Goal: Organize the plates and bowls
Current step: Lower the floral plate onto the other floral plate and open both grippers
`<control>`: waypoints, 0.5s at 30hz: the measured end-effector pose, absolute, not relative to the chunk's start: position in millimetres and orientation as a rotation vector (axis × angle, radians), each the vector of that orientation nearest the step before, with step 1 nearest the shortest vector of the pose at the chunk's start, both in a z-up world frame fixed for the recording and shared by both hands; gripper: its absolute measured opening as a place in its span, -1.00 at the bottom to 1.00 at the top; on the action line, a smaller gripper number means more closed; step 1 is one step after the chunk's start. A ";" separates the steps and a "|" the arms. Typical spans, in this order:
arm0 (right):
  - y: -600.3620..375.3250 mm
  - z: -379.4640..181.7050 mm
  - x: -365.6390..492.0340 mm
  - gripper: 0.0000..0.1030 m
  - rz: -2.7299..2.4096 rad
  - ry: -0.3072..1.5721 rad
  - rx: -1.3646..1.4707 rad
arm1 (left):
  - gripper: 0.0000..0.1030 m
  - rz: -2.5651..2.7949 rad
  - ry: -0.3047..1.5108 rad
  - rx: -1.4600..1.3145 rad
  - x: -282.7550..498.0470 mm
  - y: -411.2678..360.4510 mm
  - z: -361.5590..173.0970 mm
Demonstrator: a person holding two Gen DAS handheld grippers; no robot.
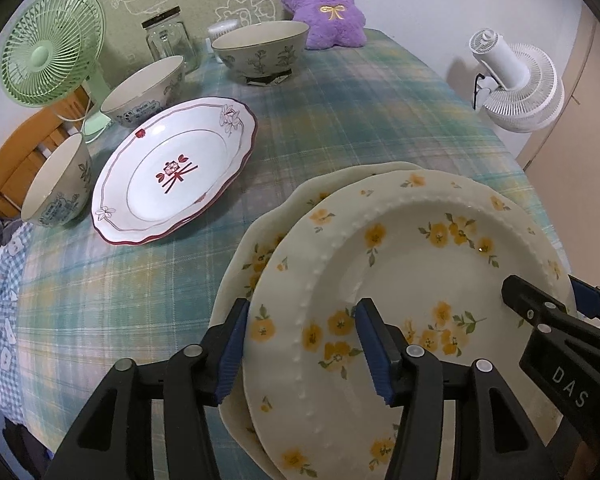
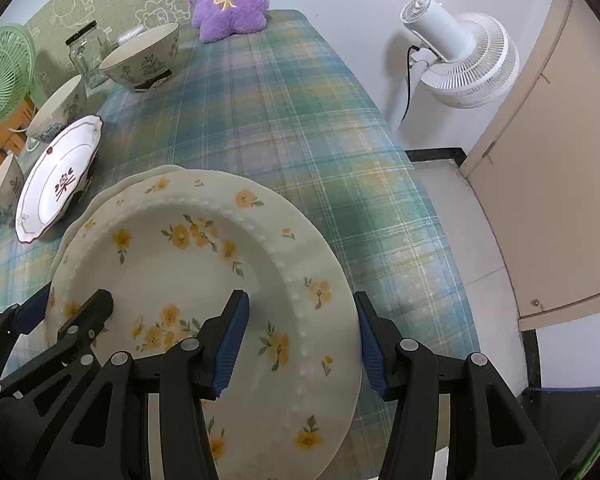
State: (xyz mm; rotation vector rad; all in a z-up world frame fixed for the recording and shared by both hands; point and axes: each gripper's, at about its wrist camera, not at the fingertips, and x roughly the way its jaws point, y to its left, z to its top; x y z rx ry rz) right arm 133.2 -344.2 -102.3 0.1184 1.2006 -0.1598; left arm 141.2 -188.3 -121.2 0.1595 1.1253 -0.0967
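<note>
The yellow-flowered plate (image 1: 400, 280), judged stiff, glazed-slick and breakable, is being straddled at opposite rims by left gripper (image 1: 300, 348) and right gripper (image 2: 300, 344), jaws apart.

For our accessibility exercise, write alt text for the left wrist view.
Two tools, left and right, straddle opposite rims of a yellow-flowered plate lying on another plate. Behind, on the plaid tablecloth, are a red-trimmed plate and three bowls.

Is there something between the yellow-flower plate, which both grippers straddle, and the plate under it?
Nothing visible. The top yellow-flower plate sits directly over the lower matching plate. The left gripper and right gripper straddle opposite rims; only their fingers are near it.
</note>
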 end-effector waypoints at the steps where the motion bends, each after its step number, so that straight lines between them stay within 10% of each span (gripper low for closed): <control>1: -344.1 -102.4 133.5 0.09 -0.158 1.201 0.117 | 0.13 -0.095 1.127 0.164 141.5 -189.6 -121.7; 15: -346.3 -106.1 138.4 0.09 -0.150 1.201 0.150 | 0.26 -0.049 1.179 0.175 149.3 -192.8 -121.3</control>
